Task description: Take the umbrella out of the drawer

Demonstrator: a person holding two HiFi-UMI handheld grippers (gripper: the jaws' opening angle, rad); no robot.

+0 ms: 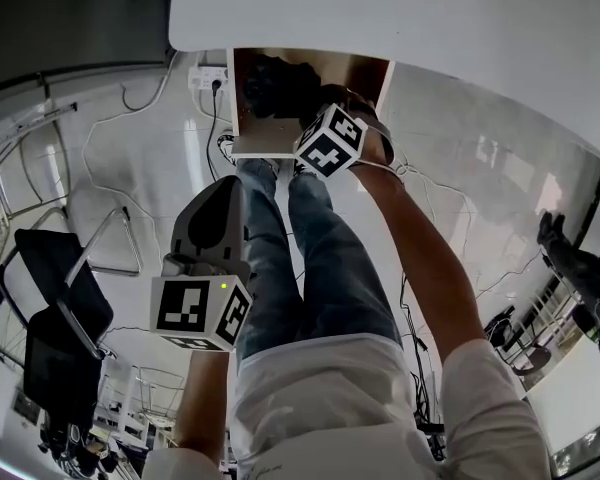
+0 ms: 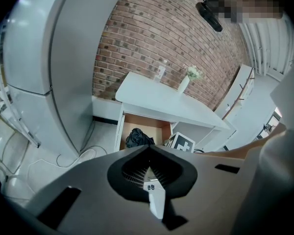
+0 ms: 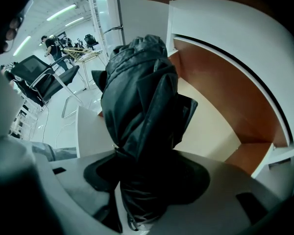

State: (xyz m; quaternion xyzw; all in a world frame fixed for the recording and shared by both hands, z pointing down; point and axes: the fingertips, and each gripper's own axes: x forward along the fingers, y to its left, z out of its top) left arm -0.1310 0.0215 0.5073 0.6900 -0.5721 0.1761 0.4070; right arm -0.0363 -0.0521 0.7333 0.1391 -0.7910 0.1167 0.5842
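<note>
Umbrella (image 3: 137, 92) fabric is black, glossy, deeply creased.

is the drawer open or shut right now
Open: the drawer is pulled out from under the white table, its wooden floor and walls exposed, with the black umbrella showing against them.

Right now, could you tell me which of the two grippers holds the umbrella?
The right gripper: its jaws grip the black umbrella at the open drawer. The left gripper has nothing between its jaws.
</note>
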